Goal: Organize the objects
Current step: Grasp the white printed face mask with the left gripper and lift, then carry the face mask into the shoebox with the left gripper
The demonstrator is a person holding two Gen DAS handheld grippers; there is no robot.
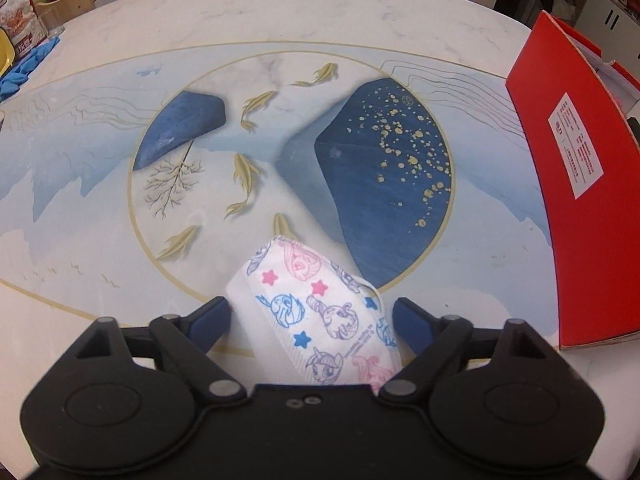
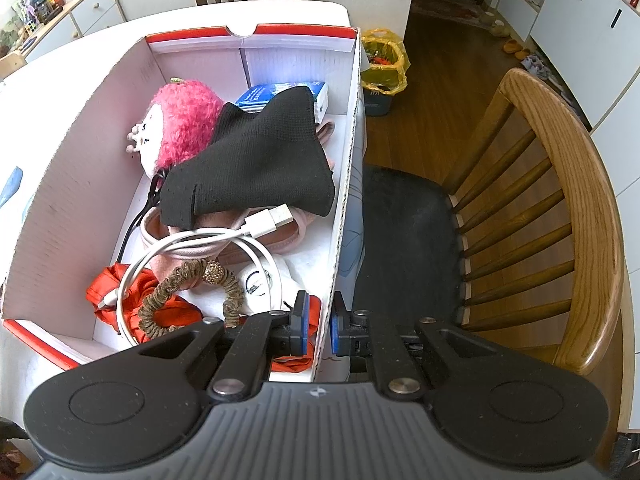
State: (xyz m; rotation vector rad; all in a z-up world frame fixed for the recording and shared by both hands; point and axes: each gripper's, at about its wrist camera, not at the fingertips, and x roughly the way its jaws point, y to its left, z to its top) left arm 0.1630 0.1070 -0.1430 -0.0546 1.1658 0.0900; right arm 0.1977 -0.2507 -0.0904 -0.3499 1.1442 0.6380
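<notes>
Start at your left: the left gripper [image 1: 311, 318] is tipped steeply down over the painted table [image 1: 100, 184], and the printed face mask [image 1: 316, 308] lies flat on that table right between its fingers [image 1: 210, 316]. The jaws stand wide, one blue pad close against the mask's left edge and the other just clear of its right edge, so nothing is gripped yet; the mask is only bracketed, which looks like the set-up for a pinch across its width. It sits near the table's front edge, well apart from the red box [image 1: 568, 184] off to the right, and that box is most likely where it belongs. Moving right, the box is open-topped and already holds a pink plush doll [image 2: 180, 124], a black knit piece [image 2: 260, 160], a white USB cable [image 2: 240, 240], a beaded scrunchie [image 2: 192, 284] and some red cloth [image 2: 112, 288], which suggests it serves as the collecting bin. Your right gripper [image 2: 320, 320] is clenched on the box's right wall [image 2: 344, 216], one pad inside and one outside, probably steadying the light cardboard near the table's edge, beside the wooden chair [image 2: 560, 184].
</notes>
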